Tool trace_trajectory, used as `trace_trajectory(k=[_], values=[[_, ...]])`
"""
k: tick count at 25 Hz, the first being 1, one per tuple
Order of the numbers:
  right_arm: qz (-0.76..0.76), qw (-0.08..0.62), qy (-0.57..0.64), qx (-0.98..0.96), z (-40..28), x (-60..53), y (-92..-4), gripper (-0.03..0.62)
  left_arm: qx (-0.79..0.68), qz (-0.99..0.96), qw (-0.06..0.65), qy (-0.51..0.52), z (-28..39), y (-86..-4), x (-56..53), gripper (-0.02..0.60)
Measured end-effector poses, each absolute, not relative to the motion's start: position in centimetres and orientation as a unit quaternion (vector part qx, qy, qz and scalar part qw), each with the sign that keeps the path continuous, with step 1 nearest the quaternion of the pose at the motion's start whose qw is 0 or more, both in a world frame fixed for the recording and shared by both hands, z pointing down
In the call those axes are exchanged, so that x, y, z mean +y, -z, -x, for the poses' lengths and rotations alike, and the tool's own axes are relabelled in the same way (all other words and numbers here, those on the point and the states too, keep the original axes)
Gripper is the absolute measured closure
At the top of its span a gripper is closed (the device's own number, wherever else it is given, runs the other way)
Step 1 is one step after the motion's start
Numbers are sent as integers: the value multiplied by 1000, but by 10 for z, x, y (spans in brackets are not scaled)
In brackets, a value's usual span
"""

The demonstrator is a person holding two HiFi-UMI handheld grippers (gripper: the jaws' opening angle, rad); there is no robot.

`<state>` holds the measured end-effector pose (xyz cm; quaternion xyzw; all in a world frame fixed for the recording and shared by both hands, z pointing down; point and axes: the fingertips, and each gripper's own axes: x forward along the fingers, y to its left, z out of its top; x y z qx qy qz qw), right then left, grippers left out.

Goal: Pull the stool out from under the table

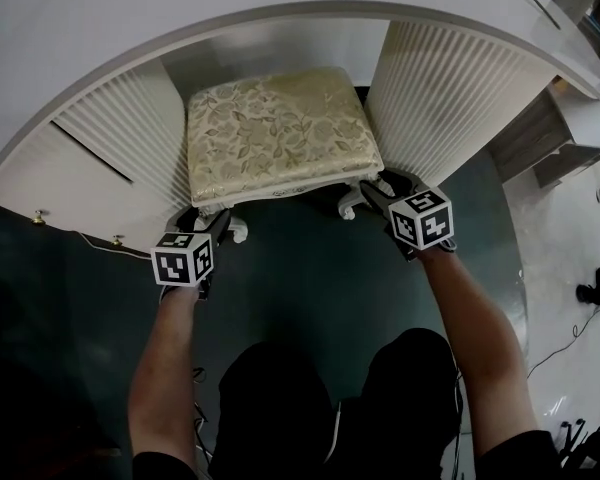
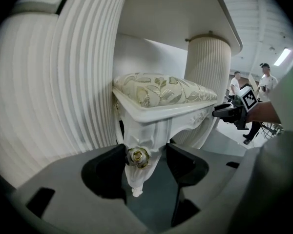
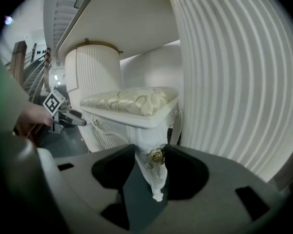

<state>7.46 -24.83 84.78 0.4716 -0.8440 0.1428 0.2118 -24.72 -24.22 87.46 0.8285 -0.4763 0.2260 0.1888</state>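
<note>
Gripping looks soundest at the two carved front legs, and both tools sit there. The low white-framed stool (image 1: 280,133) with a cream-and-gold leaf-patterned cushion stands tucked into the recess between the ribbed pedestals of the curved white table (image 1: 450,78), on a dark green floor (image 1: 300,278).

The left gripper (image 2: 145,150) stands well open around the left front leg (image 2: 136,174), which lies against one jaw with a clear gap to the other. The right gripper (image 3: 149,150) is narrower. Its jaws sit close on either side of the right front leg (image 3: 156,177) at the gold rosette, not visibly clamped.

The frame looks rigid and moderately heavy. The glossy painted legs may slip, so hold high under the seat rail and pull evenly, as one-sided pulling could twist it against a pedestal.
</note>
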Motion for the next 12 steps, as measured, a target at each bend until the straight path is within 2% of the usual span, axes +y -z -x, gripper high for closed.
trace_trajectory(k=[4,7,9,12], values=[[-430,199,-172,-864,-77,-248,-849,416,-477,-820,202,-243,248,-875,-242,318],[-390,214,-171,-879,-75,-245,-850,401,-474,-815,213,-254,250,-872,-237,320],[-383,241,-155,-878,-72,-246,-854,366,-469,-819,214,-251,250,-870,-237,327],[-396,238,-190,-867,-61,-256,-861,267,-454,-831,211,-243,250,-869,-233,333]])
